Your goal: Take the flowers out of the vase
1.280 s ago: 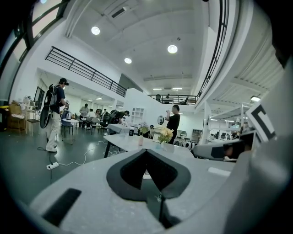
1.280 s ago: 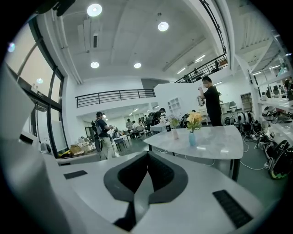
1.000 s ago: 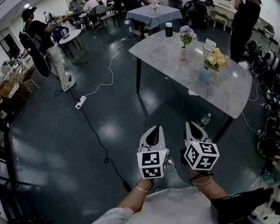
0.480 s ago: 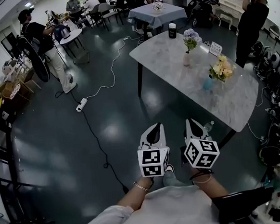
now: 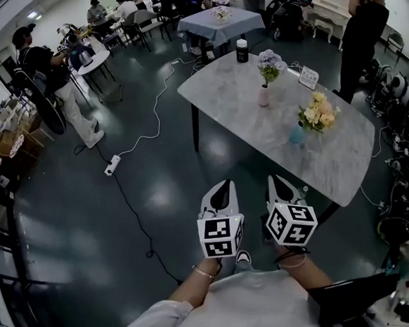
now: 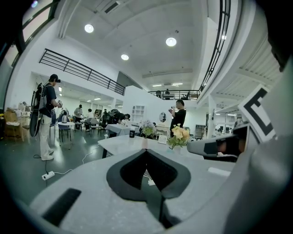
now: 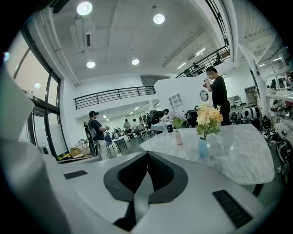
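On the marble table [image 5: 243, 114] a small blue vase [image 5: 297, 134] holds yellow flowers [image 5: 317, 111], and a pink vase [image 5: 263, 95] holds purple flowers [image 5: 270, 61]. The right gripper view shows the blue vase [image 7: 203, 147] with its yellow flowers [image 7: 208, 116] and the pink vase [image 7: 178, 137] behind. My left gripper [image 5: 224, 186] and right gripper [image 5: 275, 180] hang side by side over the dark floor, short of the table's near edge. Both are shut and empty. The left gripper [image 6: 146, 151] and right gripper [image 7: 147, 153] point roughly level toward the table.
A black cup [image 5: 242, 50] and a small sign card [image 5: 308, 78] stand on the table. A person [image 5: 359, 27] stands at its far right. Cables and a power strip [image 5: 111, 165] lie on the floor to the left. Gear [image 5: 396, 179] lines the right wall.
I have come closer to the table, which sits lower and further left in the head view. Both grippers travelled along, still shut and side by side.
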`<state>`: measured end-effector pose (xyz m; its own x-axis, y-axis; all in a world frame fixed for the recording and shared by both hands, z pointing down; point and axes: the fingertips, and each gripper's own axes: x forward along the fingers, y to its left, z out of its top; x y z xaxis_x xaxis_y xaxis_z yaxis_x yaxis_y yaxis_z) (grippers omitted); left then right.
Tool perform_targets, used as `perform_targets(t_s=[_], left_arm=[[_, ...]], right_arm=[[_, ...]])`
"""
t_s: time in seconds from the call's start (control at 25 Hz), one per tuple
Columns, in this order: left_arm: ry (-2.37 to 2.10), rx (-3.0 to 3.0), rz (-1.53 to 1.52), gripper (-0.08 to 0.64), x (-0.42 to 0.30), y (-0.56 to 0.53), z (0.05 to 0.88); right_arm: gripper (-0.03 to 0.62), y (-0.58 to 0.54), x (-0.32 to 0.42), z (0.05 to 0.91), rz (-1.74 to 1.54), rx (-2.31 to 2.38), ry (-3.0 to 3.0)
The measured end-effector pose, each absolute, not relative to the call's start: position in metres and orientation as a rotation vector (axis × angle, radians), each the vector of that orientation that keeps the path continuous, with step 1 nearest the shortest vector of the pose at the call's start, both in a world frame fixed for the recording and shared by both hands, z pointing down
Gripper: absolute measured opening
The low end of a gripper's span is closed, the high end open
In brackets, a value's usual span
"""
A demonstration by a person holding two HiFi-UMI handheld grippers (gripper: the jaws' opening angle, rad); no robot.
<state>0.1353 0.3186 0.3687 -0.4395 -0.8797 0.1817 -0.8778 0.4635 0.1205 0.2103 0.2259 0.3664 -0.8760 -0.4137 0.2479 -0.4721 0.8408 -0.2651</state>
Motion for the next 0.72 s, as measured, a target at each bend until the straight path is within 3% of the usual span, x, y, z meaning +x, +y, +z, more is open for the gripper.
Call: perform_targets(t_s=[0.72], left_arm=[[-2.466, 1.530, -0.013, -0.002, 0.087, 0.235, 0.380]], right_arm=[[0.005, 0.147, 0.165, 0.381, 0.506, 0.694, -2.794]])
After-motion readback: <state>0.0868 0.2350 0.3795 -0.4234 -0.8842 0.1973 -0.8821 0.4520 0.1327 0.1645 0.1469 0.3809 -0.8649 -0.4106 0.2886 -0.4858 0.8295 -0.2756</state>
